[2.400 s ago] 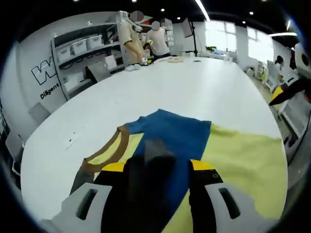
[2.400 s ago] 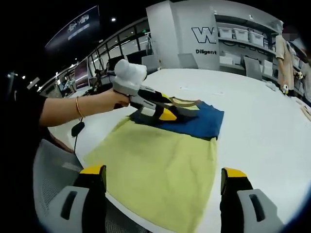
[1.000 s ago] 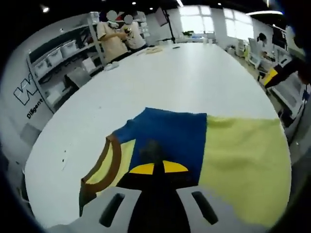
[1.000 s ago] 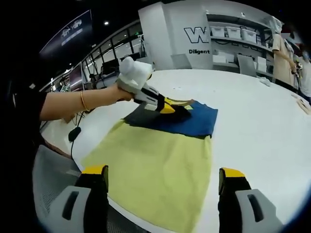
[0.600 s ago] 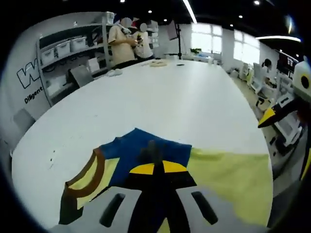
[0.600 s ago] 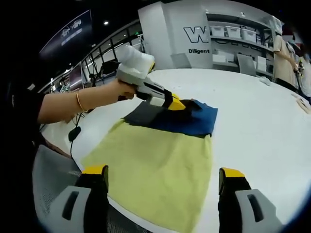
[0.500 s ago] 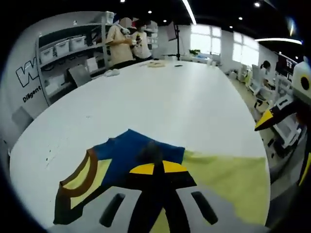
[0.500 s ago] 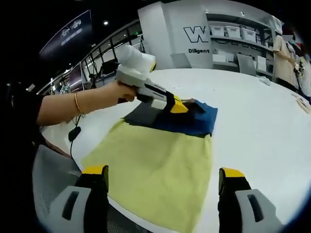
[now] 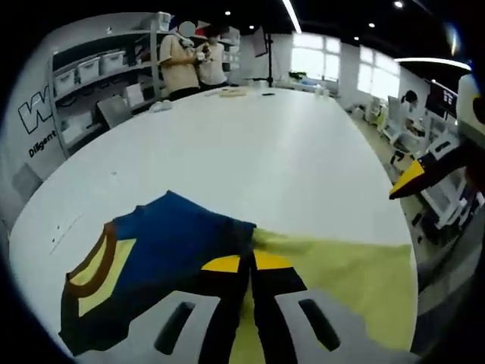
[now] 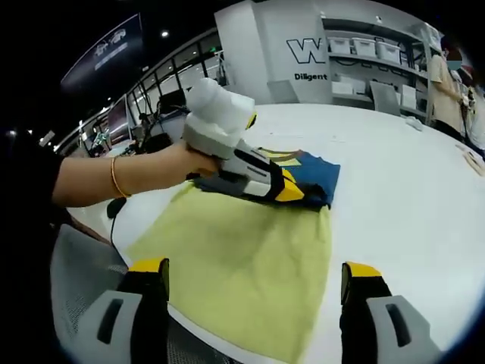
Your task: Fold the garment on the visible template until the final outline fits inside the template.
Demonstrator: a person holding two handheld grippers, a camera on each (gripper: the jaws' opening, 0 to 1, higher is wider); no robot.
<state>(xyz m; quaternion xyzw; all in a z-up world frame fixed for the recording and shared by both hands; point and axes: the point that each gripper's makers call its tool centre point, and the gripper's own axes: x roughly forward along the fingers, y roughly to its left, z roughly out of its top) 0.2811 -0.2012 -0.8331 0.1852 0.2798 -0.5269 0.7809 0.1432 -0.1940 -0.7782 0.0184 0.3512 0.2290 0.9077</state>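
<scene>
Left gripper [image 9: 242, 265]: jaws pressed together at lower centre of the left gripper view, clamped on the blue fabric edge; seen mid-frame in the right gripper view [image 10: 299, 191], held by a hand [image 10: 186, 161].
Right gripper [image 10: 254, 284]: jaws held wide apart at the bottom of its view, nothing between them, above the yellow part.
Garment [image 10: 250, 250]: spread on the white table [image 9: 250, 144]; yellow body at lower right, blue section [image 9: 174, 235] with brown collar [image 9: 95, 254] at lower left of the left gripper view.
People [image 9: 189, 57]: seen standing at upper left, by the shelves [image 9: 91, 72].
</scene>
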